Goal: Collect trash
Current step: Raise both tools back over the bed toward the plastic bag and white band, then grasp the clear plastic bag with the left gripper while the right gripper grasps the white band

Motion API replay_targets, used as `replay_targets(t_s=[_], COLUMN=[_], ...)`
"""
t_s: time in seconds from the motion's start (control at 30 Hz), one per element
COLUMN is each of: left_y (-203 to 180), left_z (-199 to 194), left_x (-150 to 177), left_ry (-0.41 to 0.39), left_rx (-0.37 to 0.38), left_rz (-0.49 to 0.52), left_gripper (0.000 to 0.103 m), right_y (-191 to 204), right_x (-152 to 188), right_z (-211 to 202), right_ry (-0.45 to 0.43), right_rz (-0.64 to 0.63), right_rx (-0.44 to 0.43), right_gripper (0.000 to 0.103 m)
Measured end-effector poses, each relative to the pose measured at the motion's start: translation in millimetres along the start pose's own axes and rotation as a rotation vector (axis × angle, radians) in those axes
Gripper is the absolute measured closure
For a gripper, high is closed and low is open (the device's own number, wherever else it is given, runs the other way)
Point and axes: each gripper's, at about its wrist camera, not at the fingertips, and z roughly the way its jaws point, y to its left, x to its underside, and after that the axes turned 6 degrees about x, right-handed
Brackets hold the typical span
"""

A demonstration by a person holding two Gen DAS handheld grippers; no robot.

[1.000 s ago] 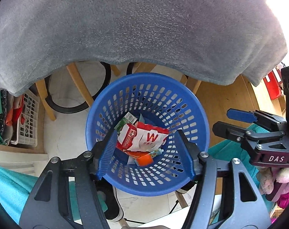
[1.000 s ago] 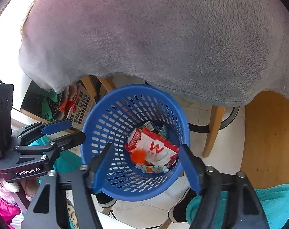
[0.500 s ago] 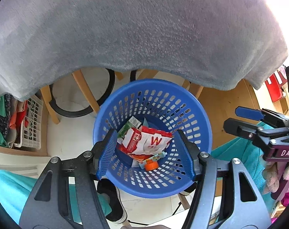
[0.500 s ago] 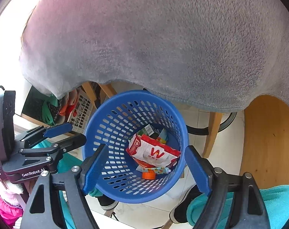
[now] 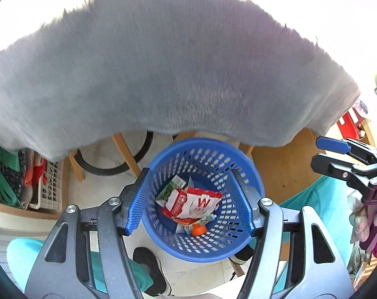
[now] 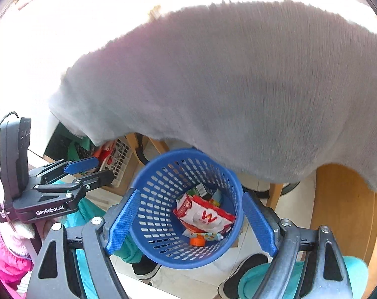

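- Left gripper [image 5: 192, 199]: jaws spread wide, nothing between them; blue ribbed pads [image 5: 138, 199] frame the basket below w/o touching it.
- Right gripper [image 6: 191, 221]: also wide open and empty, hovering over the same basket.
- Blue plastic basket [image 5: 248, 172] [image 6: 148, 189]: round, perforated wall, on a pale tile floor just beside the table's edge; holds the collected trash.
- Red/white wrapper [image 5: 196, 203] [image 6: 206, 215]: lies on top of the pile inside the basket; big red "W" readable, smaller print too blurred to read.
- Green/white carton [image 5: 169, 188]: tucked under the wrapper's edge, toward basket's far side; text not legible.
- Orange cap [image 5: 198, 229] [image 6: 198, 241]: at the basket bottom, near side, touching a small tube-like pack [image 6: 211, 236] w/ colored print.
- Grey fleece cloth [image 5: 163, 74] [image 6: 238, 87]: covers the table, hangs over the edge above the basket; blurred by motion.
- Wooden legs [image 5: 125, 153] and a black ring [image 5: 106, 169] show under the cloth.
- White slotted crate [image 5: 50, 189] [image 6: 117, 157]: on a shelf off to the left, w/ red and green items stuffed beside it.
- Writing on tools: "GenRobot.AI" on the left gripper's body seen in right wrist view; "DA…" cut off on the right gripper's body in left wrist view.
- Person's teal trousers [image 6: 350, 274] and black shoe [image 5: 148, 266] below the basket.
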Motion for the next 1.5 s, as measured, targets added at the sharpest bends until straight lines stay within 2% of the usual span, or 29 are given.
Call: replay_targets(t_s=[0.17,0.3,0.5,0.6,0.7,0.83,1.13,1.23,1.4,1.5], left_y=[0,-3,2,8,21,41,87,99,112,115], left_z=[-36,-72,-116,-132,-139,-134,-89,-70,-49,-40], left_x=[-15,-31,-70,-95,-127,-167,-242,-258,-277,-287], left_ry=[-0.066,-0.13,-0.219,-0.262,-0.275,-0.282,-0.23,-0.213,-0.193,-0.192], left_rx=[0.008,0.006,-0.005,-0.029,-0.018,-0.03,-0.063,-0.073,-0.078,-0.08], left_rz=[0.008,0.03,0.053,0.064,0.056,0.049,0.044,0.032,0.021,0.028], left_gripper=[0.039,0.039,0.039,0.039,0.039,0.039,0.039,0.039,0.039,0.039], right_y=[7,16,33,39,45,50,67,72,75,75], right_x=[-16,-32,-64,-88,-114,-154,-239,-258,-284,-295], right_z=[-36,-69,-112,-121,-122,-116,-67,-43,-2,17], right_ry=[-0.066,-0.125,-0.215,-0.254,-0.294,-0.304,-0.226,-0.182,-0.093,-0.071], right_rz=[-0.027,-0.059,-0.102,-0.113,-0.119,-0.111,-0.145,-0.151,-0.111,-0.094], right_rx=[-0.036,-0.078,-0.13,-0.129,-0.116,-0.086,-0.024,-0.042,-0.08,-0.081], right_gripper=[0.012,0.001,0.0,0.0,0.0,0.0,0.002,0.007,0.026,0.033])
